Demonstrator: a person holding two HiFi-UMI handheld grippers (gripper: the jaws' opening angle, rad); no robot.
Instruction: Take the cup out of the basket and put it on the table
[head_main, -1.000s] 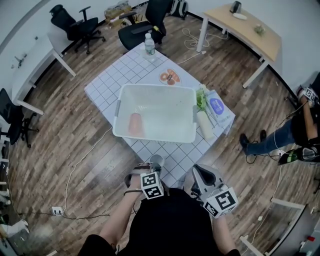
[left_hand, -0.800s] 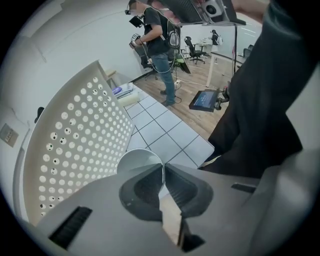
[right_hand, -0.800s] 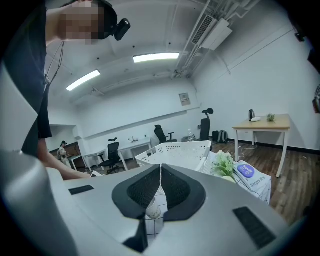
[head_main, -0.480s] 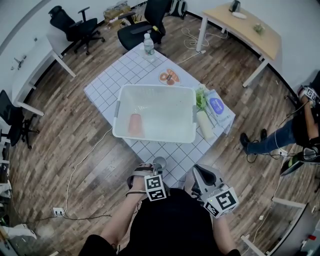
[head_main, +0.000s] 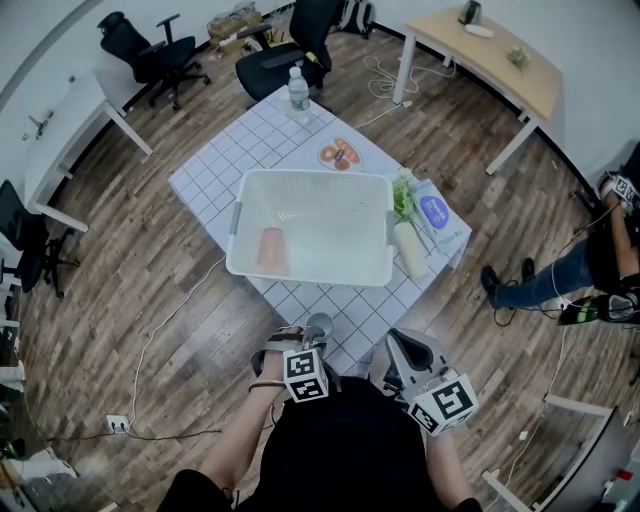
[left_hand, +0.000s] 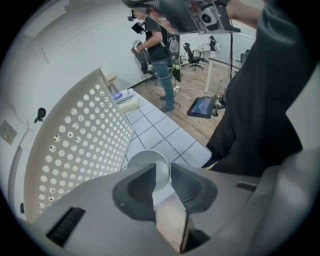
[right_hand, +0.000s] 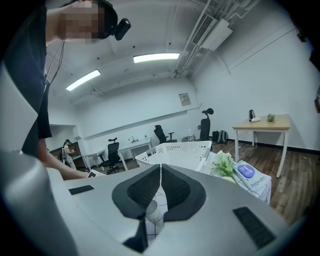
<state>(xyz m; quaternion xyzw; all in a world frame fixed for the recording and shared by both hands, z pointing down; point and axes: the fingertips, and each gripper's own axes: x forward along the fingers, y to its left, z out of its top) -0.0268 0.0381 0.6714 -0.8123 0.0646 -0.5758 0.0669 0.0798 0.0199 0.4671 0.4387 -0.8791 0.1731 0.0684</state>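
The jaws of the left gripper are held apart and have just been opening. The rim of the white cup is seen between their tips, but the pads are not pressed on it. The cup is stood upright on the table, near the table's lower edge in the head view, just below the basket and outside of it. The jaws of the right gripper are closed together and nothing is held between them; in the head view this gripper is held at the lower right of the cup. The white perforated basket is placed in the middle of the checked table, and a second, orange cup is seen inside it, at its left side. To the right of the basket a green plant and a packet with a blue label are laid. At the top corner of the table a water bottle is stood, and a small plate is seen between it and the basket.
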